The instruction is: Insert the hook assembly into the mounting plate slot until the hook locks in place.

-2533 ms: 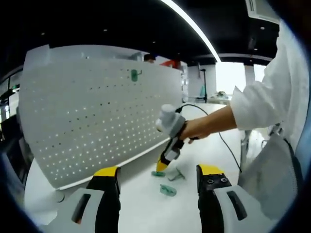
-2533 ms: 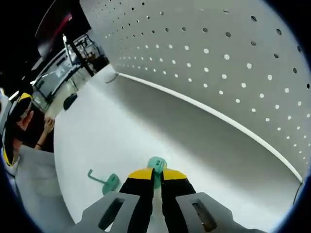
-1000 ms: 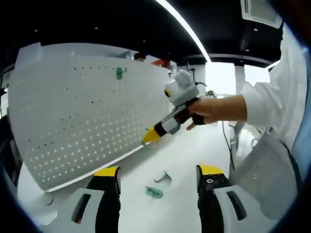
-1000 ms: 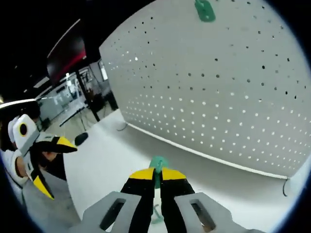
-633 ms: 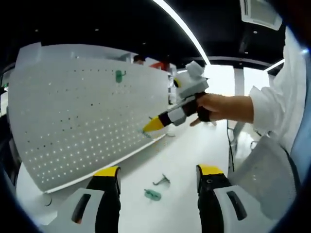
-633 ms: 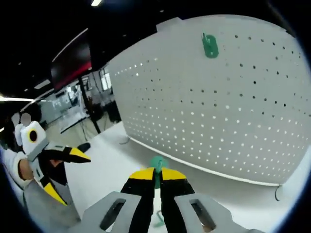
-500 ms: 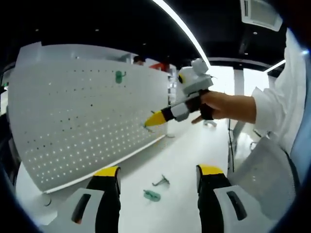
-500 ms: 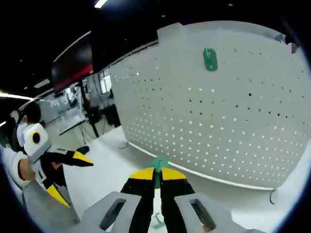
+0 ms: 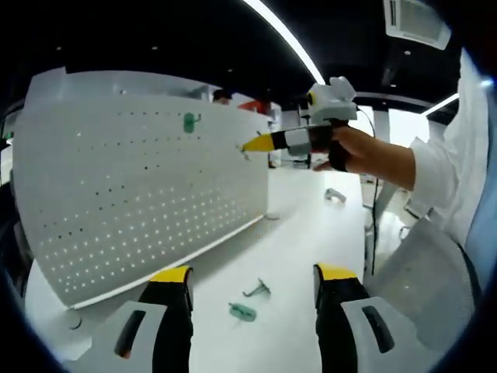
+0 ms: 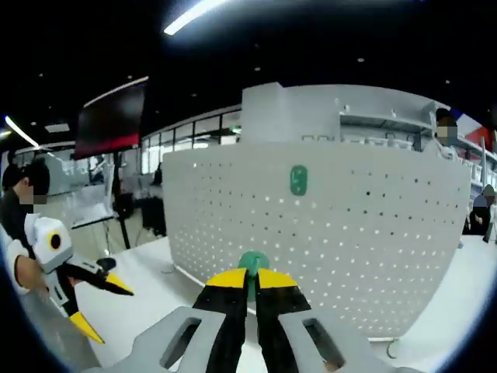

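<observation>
The white perforated mounting plate [image 9: 140, 186] stands upright on the table, with one green hook [image 9: 189, 121] mounted near its top. My right gripper [image 9: 253, 145], held by a hand, is raised level with the plate's upper right part. In the right gripper view it [image 10: 250, 277] is shut on a green hook assembly [image 10: 252, 261] and faces the plate [image 10: 357, 233] and the mounted hook [image 10: 298, 179]. My left gripper [image 9: 254, 273] stands open low over the table with nothing between its fingers; it [image 10: 97, 305] appears at the left.
Two loose hooks lie on the white table: a green one [image 9: 242, 312] and a thinner one [image 9: 256, 290] just behind it. A person's white sleeve [image 9: 458, 163] is at the right. Office furniture and windows stand behind the plate.
The right gripper picked a green hook off the table and rose with it along the plate to its upper right part. The left gripper stayed open and nearly still.
</observation>
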Demonstrator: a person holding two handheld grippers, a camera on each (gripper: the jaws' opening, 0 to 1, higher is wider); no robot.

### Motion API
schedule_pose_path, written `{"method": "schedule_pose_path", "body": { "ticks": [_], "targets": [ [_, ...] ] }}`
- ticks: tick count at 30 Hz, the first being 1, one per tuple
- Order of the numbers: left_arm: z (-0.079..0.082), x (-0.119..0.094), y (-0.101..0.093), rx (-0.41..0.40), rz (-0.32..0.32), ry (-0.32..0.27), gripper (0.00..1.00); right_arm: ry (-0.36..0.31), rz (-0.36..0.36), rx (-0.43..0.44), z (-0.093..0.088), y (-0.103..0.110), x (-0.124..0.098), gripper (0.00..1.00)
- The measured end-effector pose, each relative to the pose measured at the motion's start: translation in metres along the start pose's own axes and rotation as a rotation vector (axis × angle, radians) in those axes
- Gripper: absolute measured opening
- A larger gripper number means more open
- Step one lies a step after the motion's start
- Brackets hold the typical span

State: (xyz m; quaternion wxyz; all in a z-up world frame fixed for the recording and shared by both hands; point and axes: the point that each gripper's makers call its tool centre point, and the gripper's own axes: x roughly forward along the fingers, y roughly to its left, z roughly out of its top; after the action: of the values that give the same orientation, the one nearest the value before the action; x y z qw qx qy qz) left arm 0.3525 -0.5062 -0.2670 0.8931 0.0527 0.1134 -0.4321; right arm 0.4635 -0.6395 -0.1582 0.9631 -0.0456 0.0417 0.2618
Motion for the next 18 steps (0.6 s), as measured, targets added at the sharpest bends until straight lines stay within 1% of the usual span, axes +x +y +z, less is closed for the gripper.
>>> {"method": "schedule_pose_path", "body": {
  "ticks": [4, 8, 10, 15, 18],
  "targets": [
    [-0.003, 0.0, 0.002, -0.003, 0.005, 0.009, 0.64, -0.076, -0.062, -0.009, 0.02, -0.019, -0.005, 0.01],
    [-0.004, 0.0, 0.003, -0.005, 0.011, 0.013, 0.64, -0.12, -0.093, -0.014, 0.032, -0.029, -0.005, 0.01],
    [-0.003, 0.0, 0.003, 0.0, 0.011, 0.009, 0.64, -0.137, -0.11, -0.028, 0.037, -0.033, -0.005, 0.01],
    [-0.001, -0.001, 0.004, 0.009, 0.016, 0.006, 0.64, -0.168, -0.134, -0.065, 0.047, -0.033, -0.004, 0.01],
    [-0.001, -0.002, 0.006, 0.011, 0.026, 0.006, 0.64, -0.199, -0.154, -0.095, 0.055, -0.036, -0.004, 0.01]
  ]
}}
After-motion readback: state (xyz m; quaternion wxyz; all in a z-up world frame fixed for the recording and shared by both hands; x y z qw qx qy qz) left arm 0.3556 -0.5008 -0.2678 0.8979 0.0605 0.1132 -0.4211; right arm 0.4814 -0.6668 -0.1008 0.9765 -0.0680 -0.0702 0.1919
